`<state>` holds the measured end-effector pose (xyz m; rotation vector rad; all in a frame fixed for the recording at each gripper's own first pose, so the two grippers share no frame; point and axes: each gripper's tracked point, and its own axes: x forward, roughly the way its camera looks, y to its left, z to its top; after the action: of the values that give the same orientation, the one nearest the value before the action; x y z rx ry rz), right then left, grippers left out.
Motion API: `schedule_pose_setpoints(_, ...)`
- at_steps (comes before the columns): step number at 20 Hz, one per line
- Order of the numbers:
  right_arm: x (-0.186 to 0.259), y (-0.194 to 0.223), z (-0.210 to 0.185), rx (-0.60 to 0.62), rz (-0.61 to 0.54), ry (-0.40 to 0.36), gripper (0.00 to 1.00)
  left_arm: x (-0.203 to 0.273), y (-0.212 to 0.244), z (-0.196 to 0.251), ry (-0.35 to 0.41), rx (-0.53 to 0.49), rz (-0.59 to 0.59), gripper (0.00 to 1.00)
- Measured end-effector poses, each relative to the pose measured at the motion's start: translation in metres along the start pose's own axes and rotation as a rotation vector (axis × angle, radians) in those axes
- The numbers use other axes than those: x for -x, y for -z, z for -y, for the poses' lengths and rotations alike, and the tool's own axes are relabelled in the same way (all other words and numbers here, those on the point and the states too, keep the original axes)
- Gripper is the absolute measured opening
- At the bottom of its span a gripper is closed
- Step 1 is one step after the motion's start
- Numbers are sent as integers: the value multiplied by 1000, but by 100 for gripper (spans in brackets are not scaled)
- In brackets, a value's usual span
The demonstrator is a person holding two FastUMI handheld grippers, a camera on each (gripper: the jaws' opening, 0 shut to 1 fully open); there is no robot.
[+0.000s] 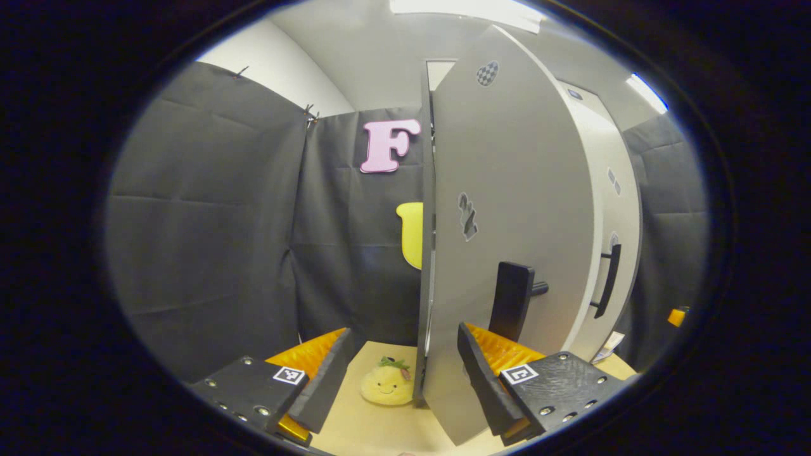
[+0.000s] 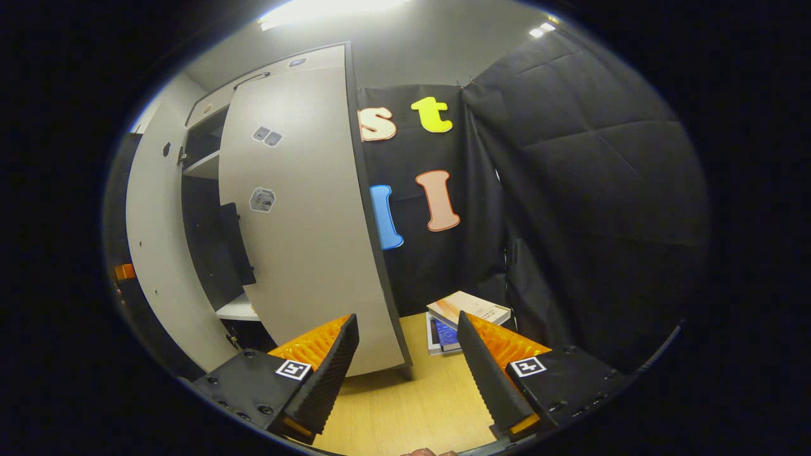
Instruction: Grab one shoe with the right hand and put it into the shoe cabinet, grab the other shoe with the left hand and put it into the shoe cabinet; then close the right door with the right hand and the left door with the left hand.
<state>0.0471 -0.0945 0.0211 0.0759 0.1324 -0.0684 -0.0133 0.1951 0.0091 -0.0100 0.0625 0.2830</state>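
Both doors stand ajar. In the right gripper view, the right gripper (image 2: pixel 405 367) has its jaws apart and empty, with the right door (image 2: pixel 304 209) standing tall at eleven o'clock. The left gripper (image 1: pixel 402 373), jaws also apart, straddles the left door (image 1: pixel 507 221) edge at twelve o'clock.

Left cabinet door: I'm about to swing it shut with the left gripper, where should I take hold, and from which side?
Judging by the left gripper view, go for the left door's free edge, which already stands between the open left gripper fingers. Its dark vertical handle on the outer face is the alternative, approached from the front.
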Motion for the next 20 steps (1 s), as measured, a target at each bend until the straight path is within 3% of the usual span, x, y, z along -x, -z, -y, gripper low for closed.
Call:
schedule_pose_setpoints(8, -30, -9, 18, -22, -28, -71, 98, -21, -2, 75, -34, 4, 7, 97)
schedule_pose_setpoints(10, -32, 2, 26, -17, -61, -86, 98, -37, -5, 96, -35, 8, 9, 94)
schedule_pose_setpoints(15, -28, 23, 50, -5, -96, -89, 98, -34, -8, 109, -96, -73, 26, 94)
schedule_pose_setpoints(20, -19, 24, 47, -25, -104, -107, 98, -14, -13, 125, -14, -46, 60, 94)
